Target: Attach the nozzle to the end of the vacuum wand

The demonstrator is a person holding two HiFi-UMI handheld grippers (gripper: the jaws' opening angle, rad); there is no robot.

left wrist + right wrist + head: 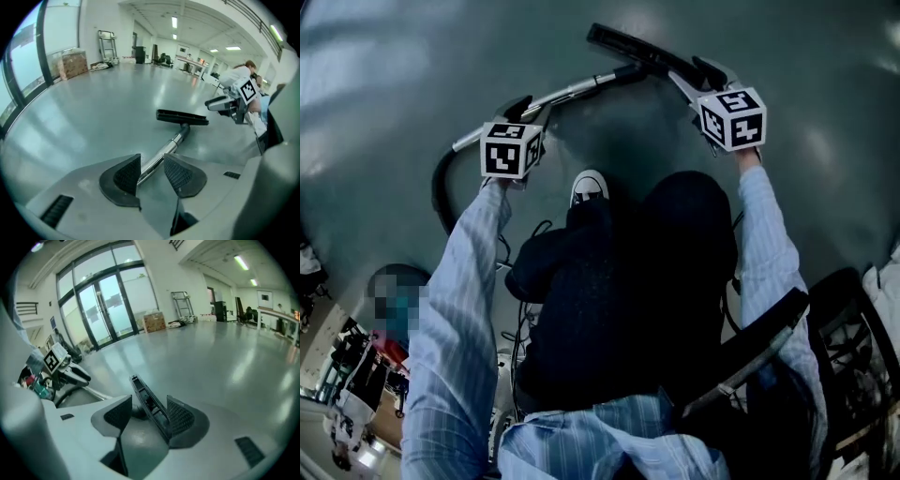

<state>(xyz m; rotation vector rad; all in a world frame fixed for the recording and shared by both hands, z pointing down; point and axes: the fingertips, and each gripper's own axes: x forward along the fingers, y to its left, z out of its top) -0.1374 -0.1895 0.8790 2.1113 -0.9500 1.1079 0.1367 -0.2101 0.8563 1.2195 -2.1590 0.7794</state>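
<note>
The vacuum wand (572, 91) is a shiny metal tube that runs slantwise above the grey floor. The flat black nozzle (633, 47) sits on its far end. In the left gripper view the wand (161, 152) passes between the ribbed pads, and my left gripper (152, 157) is shut on it; the nozzle (182, 116) lies crosswise beyond. My right gripper (150, 399) is shut on the nozzle (147, 401), whose bar rests against the right pad. In the head view my left gripper (530, 105) is on the wand's near part and my right gripper (694, 77) is at the nozzle.
A black hose (441, 187) curves from the wand's near end towards the person's legs. A white shoe (589, 186) rests on the floor between the grippers, and a black chair (848, 319) stands at the right. A cardboard box (72, 63) and a trolley (107, 44) stand far off.
</note>
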